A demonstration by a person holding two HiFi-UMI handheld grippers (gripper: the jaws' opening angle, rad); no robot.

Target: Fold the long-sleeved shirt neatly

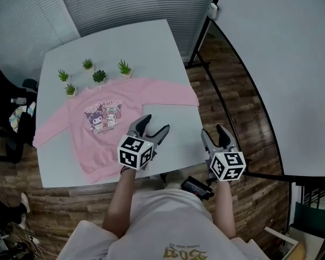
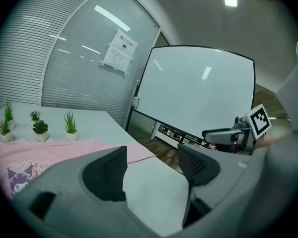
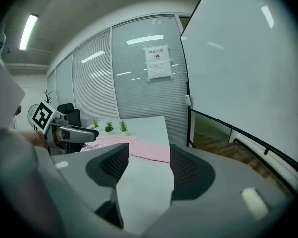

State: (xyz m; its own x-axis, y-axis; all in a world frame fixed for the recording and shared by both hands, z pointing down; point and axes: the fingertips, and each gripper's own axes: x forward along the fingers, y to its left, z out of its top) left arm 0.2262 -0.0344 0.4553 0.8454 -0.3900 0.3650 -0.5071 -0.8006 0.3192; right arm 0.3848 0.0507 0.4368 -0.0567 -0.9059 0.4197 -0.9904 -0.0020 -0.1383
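A pink long-sleeved shirt (image 1: 78, 140) with a cartoon print lies flat, front up, on the white table (image 1: 130, 42), both sleeves spread out. My left gripper (image 1: 154, 124) hovers open beside the shirt's lower right side, over bare table, with nothing between its fingers. In the left gripper view the shirt (image 2: 64, 150) stretches to the left of the left gripper (image 2: 151, 155). Near the table's front right corner my right gripper (image 1: 214, 131) stands open and empty. In the right gripper view the right gripper (image 3: 149, 152) points at the shirt's sleeve (image 3: 146, 148).
Several small potted plants (image 1: 99, 76) stand behind the shirt's collar. A dark chair with clothes (image 1: 5, 118) is at the table's left. A large whiteboard (image 1: 292, 64) on a black frame stands to the right, over wooden floor (image 1: 227, 91).
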